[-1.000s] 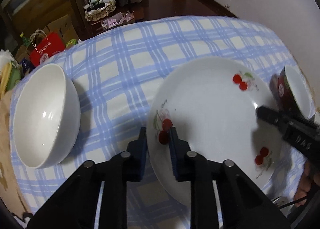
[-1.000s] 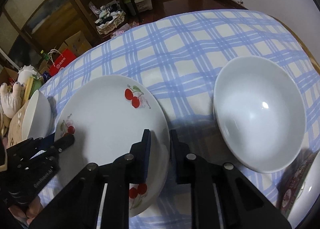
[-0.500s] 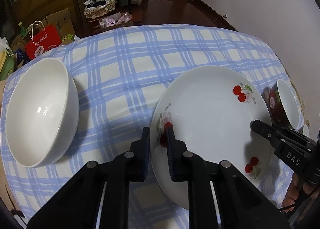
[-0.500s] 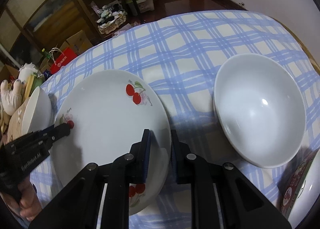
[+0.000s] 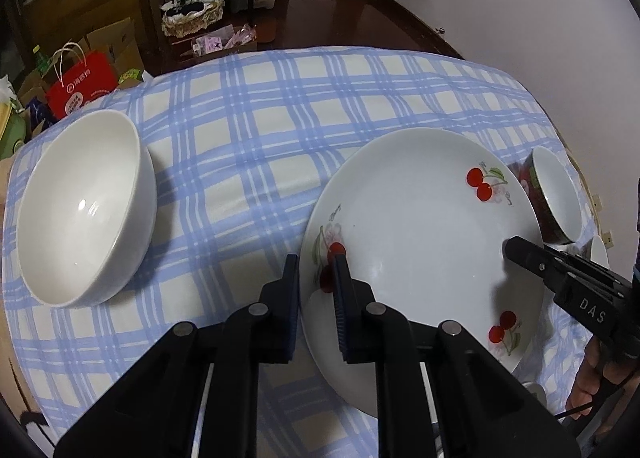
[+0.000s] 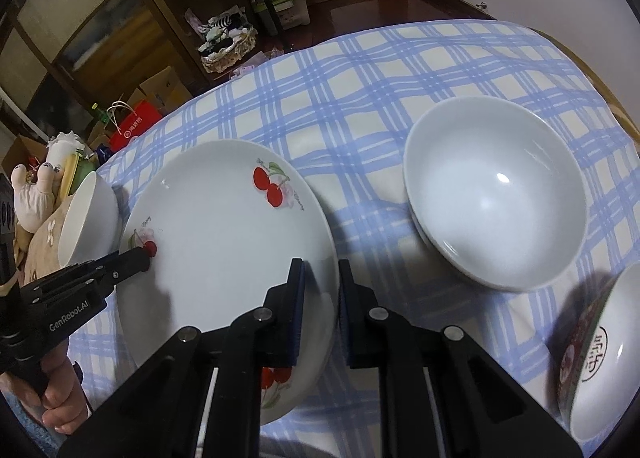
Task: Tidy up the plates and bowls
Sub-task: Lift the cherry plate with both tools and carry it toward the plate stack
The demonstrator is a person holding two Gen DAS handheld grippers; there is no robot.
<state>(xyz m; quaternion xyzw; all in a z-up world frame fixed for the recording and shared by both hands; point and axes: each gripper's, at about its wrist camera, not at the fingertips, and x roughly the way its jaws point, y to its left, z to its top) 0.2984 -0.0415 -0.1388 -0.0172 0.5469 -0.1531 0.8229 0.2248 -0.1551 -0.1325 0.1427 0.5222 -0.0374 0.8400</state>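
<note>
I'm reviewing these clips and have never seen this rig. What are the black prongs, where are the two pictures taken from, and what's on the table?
No robot: a person holds a hand-held gripper in each hand, each with a fisheye camera looking along its two fingers. The left hand-held gripper and right hand-held gripper are clamped on opposite rims of the cherry plate. On the blue checked tablecloth also sit a white bowl to the left, a wide white bowl to the right, and a dark red bowl at the right edge.
</note>
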